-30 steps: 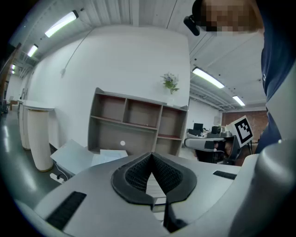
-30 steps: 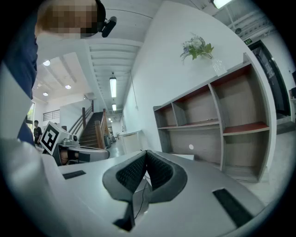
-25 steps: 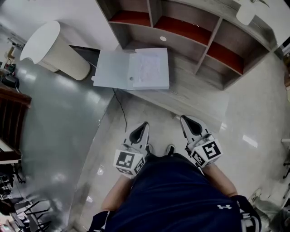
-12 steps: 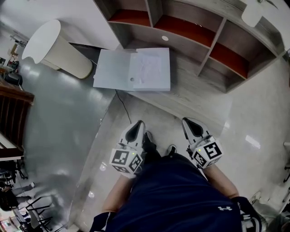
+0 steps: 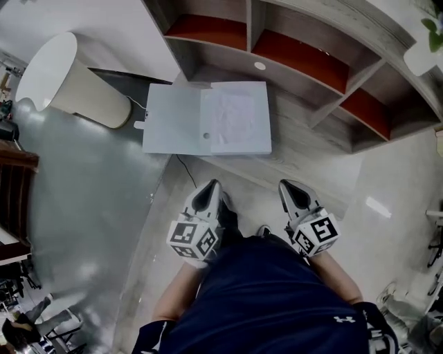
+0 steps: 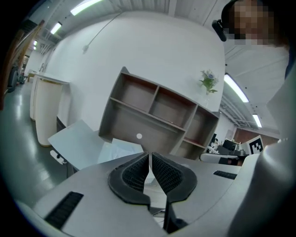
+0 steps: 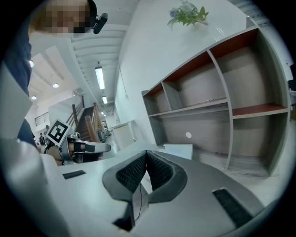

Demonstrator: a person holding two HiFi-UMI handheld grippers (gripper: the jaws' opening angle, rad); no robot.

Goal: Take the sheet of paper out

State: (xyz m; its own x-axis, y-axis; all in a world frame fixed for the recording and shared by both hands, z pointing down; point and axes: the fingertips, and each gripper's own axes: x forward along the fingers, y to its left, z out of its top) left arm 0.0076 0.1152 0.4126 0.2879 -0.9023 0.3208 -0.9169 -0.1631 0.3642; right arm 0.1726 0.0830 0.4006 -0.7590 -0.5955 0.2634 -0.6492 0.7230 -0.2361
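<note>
Two tongs hang side by side on the near side of the folder (image 5: 173,128), both well short of it and off the edge of the surface (image 5: 297,148). The head view places the left tongs (image 5: 212,184) and right tongs (image 5: 286,184) over the floor, close to the person's dark shirt.

The left gripper view shows the left tongs (image 6: 150,155) pressed together with nothing between the pads. The right gripper view shows the right tongs (image 7: 146,152) likewise closed and empty.

The folder lies open on the surface in front of the shelf (image 5: 291,55). The paper (image 5: 235,116) lies in the folder's right half, wrinkled, untouched.

Only the head view shows the folder from above, with a black cable (image 5: 187,176) hanging from the surface just near of it. A white bin (image 5: 69,83) stands left of the folder.

The gripper views see the folder low and edge-on (image 6: 76,141) (image 7: 178,150). They also show a plant (image 6: 208,81) (image 7: 187,14) atop the shelf, behind the folder, of which the head view catches only an edge.
</note>
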